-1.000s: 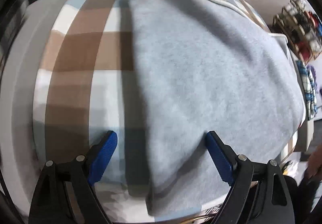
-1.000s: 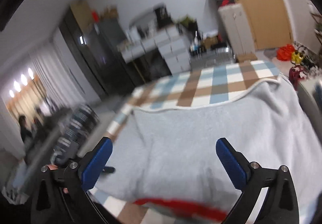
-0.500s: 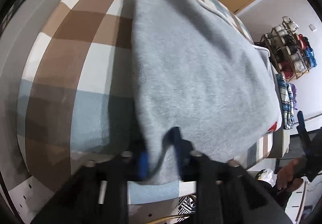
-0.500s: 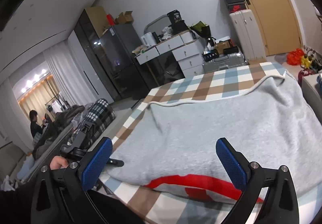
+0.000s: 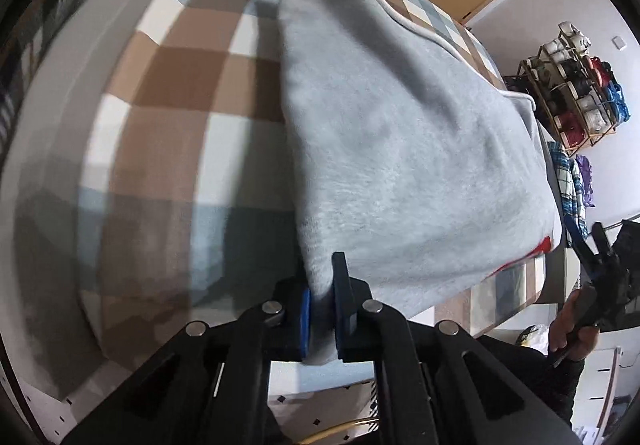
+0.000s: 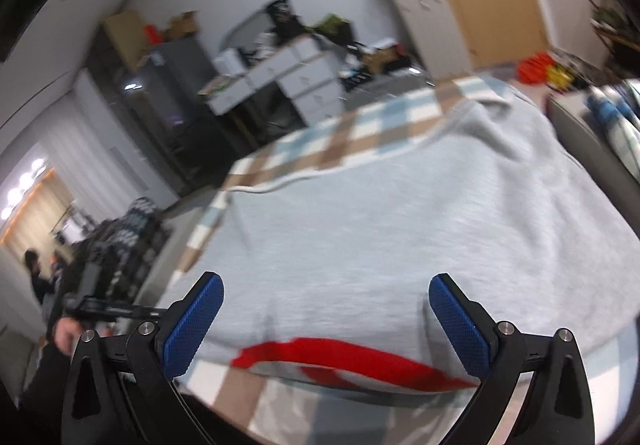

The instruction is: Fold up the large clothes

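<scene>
Left gripper [image 5: 320,309] pinching grey garment [image 5: 400,149] corner

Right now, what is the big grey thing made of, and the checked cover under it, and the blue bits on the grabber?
The grey garment looks like soft fleecy knit, probably cotton or a blend: matte, fuzzy nap, limp folds. The checked cover looks like smooth woven cloth, slightly shiny, lying flat; its fibre is unclear. The blue pads look like rubbery plastic with a fine dotted grip texture.
</scene>
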Action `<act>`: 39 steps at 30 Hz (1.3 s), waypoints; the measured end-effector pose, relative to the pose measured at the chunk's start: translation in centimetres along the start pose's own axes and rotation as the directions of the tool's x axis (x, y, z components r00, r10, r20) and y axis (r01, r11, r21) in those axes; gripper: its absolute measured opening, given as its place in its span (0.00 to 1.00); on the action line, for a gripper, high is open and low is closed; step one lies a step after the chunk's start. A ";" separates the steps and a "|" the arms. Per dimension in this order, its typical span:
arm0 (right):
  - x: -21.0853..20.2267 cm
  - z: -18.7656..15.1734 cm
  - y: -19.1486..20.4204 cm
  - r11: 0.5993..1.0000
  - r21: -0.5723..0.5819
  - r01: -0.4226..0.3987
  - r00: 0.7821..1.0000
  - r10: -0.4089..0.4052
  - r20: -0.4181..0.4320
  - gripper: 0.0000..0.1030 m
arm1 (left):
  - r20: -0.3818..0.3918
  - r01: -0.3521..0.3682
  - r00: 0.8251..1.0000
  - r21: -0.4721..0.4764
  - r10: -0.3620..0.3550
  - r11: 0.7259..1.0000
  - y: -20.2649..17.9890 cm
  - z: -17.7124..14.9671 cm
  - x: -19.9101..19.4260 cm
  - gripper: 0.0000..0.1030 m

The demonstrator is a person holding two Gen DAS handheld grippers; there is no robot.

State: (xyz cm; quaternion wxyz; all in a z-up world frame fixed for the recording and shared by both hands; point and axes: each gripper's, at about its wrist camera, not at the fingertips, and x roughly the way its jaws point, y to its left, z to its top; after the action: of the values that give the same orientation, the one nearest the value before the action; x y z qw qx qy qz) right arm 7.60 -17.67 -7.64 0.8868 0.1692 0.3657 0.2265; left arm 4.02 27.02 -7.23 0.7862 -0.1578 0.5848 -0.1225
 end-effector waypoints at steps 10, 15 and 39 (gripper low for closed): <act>-2.1 1.6 -8.4 0.961 0.255 0.103 0.994 -0.105 -0.004 1.00 | 0.049 -0.092 0.995 0.030 0.090 0.995 -0.4 1.8 -1.4 0.03; -3.9 2.0 -11.6 0.932 0.291 0.214 0.973 -0.229 0.016 1.00 | 0.049 -0.178 0.982 -0.038 0.180 0.983 2.5 0.8 -2.6 0.00; -6.4 -3.2 -13.0 0.862 0.472 0.185 0.982 -0.153 -0.107 1.00 | 0.039 0.041 0.998 0.238 -0.052 0.970 -11.3 -1.7 6.4 0.72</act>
State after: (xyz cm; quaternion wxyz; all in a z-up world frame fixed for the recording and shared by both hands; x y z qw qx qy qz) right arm 4.90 -31.54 -12.18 0.8210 0.3432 0.4528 0.0558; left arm 4.15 14.06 -8.95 0.8093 -0.0790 0.5443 -0.2061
